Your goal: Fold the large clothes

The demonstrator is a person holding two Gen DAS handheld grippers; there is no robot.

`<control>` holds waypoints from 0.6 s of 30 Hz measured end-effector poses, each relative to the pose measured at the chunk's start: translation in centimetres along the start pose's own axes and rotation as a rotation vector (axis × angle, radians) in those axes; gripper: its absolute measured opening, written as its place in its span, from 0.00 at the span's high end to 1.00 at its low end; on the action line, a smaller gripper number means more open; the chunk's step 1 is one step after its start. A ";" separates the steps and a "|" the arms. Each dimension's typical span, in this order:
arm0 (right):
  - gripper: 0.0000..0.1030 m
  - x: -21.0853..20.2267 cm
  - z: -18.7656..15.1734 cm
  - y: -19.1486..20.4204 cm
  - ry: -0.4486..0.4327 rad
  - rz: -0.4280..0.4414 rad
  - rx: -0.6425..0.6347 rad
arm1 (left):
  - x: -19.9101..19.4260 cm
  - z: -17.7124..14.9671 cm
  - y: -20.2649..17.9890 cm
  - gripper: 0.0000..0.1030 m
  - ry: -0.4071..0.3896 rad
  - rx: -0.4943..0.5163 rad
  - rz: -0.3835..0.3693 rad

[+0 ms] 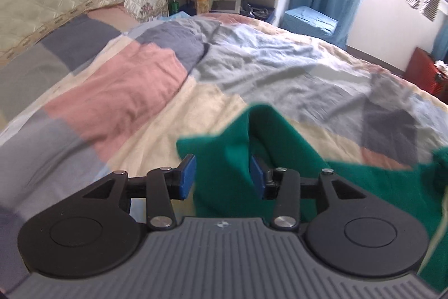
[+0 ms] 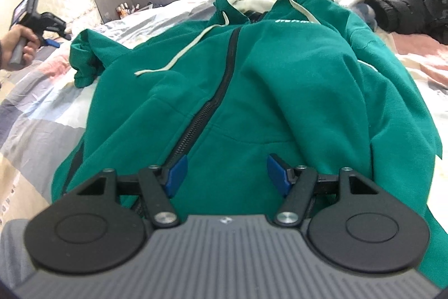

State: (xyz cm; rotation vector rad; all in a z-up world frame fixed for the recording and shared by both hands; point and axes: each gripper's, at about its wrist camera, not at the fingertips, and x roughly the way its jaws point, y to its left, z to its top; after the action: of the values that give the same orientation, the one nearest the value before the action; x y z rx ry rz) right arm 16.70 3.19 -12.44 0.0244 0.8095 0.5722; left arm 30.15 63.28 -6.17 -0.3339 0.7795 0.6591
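A green hoodie lies front up on the bed, zip closed, hood towards the far edge. The left gripper has its jaws partly open, a fold of hoodie fabric standing between the 2 pads, which do not press it. The right gripper hovers over the hem with jaws wide apart, holding nothing.
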 end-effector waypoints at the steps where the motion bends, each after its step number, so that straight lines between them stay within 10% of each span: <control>1: 0.37 -0.4 0.0 0.0 -0.013 -0.001 -0.002 | -1.5 -0.9 0.1 0.53 0.001 0.000 -0.016; 18: 0.37 -9.4 -3.1 -0.5 -0.154 0.063 0.026 | -18.6 -24.4 -3.7 0.53 0.206 -0.028 -0.375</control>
State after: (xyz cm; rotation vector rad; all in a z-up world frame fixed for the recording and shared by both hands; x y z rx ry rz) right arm 9.62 -2.46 -8.37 0.1167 0.6679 0.6113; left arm 9.70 40.30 -8.76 -0.5640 0.8753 0.2853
